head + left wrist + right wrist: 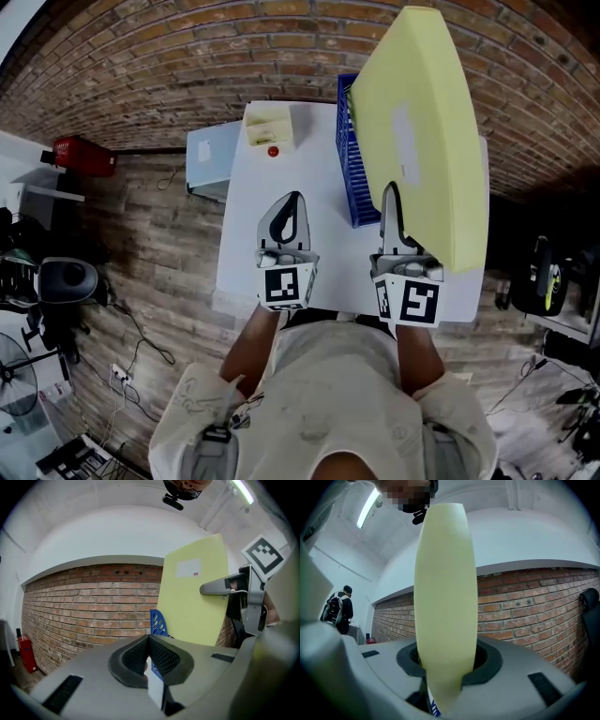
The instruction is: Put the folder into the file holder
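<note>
- The yellow folder (422,122) is off the bench (319,253). It is raised on edge at about 1 o'clock in the head view, with its broad face turned toward the left.
- The right gripper (390,195) has its fingers clenched on the folder's near lower edge. In the right gripper view the thin edge fills the gap between them and rises straight up.
- The blue file holder (349,178) stands on the bench at about 11 o'clock from the right gripper, just beside the folder's lower part. The folder does not look seated in it yet, though its bottom corner is hidden from the head view.
- The left gripper (294,199) is at 9 o'clock from the right one. Its fingers are pressed together on nothing, and it is not touching the holder.
- To do this step well, I judge the folder should first be turned so its plane runs parallel to the holder's slots.
- The leading corner should then be lined up over one slot and lowered straight down rather than swung in.
- A grip this low on a tall sheet invites wobble, so move slowly.
- The light holder may slide toward 9 o'clock if nudged, and the idle left gripper could brace its outer wall.
- Release only once the bottom edge rests inside.
</note>
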Available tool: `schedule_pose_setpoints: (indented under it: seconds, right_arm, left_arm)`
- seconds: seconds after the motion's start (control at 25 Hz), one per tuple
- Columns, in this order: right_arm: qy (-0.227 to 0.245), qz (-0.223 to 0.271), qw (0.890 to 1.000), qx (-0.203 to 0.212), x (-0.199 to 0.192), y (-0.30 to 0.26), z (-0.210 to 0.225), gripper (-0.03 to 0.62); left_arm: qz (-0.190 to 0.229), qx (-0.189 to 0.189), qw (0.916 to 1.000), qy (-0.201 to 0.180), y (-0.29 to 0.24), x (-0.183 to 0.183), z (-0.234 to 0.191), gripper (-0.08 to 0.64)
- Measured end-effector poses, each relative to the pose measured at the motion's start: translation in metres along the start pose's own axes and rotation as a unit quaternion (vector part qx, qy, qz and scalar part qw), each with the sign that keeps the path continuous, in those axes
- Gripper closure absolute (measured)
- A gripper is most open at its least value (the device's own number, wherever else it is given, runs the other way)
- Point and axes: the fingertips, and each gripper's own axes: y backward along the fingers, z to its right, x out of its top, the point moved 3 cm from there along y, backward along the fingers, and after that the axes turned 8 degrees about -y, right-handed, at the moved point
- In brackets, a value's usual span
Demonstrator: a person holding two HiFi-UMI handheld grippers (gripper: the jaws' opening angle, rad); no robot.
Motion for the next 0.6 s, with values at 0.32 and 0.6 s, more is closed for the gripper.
schedule_pose_setpoints:
  seconds: [0.32,0.6]
  right_arm:
    - [-0.004,-0.036,0.999,-0.017,-0.037,-0.003,0.003,0.430]
    - [-0.006,-0.066,0.997,-0.033,-0.066,-0.006,0.011,0.430]
  left_arm:
    - [-0.018,-0.016,0.9997,0.007,-0.006,-0.020,0.003,0.552]
    - [-0.031,-0.029,0.9991,0.005,-0.012,-0.030,0.005,0.552]
